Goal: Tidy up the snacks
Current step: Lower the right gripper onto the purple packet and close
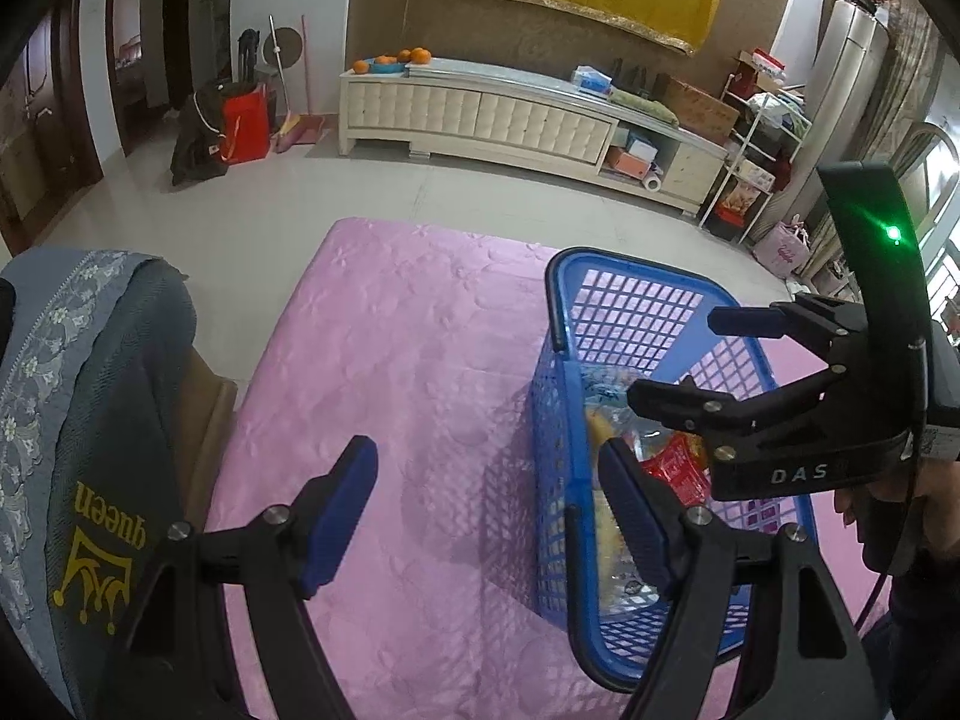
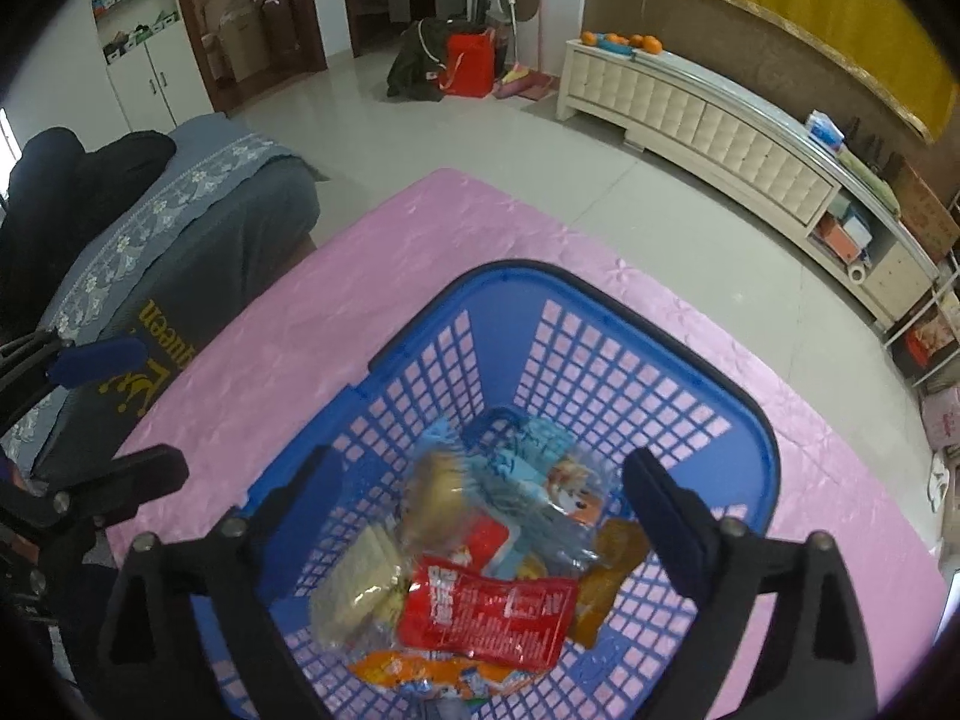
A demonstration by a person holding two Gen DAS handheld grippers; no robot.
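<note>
Basket (image 2: 600, 360) on pink counter (image 2: 300, 330), toward right edge. Snack packets (image 2: 486, 606) heaped on basket floor. Right claw (image 2: 480, 510) above heap, jaws apart, empty. Left claw (image 1: 486, 516) over counter, jaws apart, empty. Packets likely light, crinkly, slippery, crushable; pinch flat sealed edge, light pressure.
</note>
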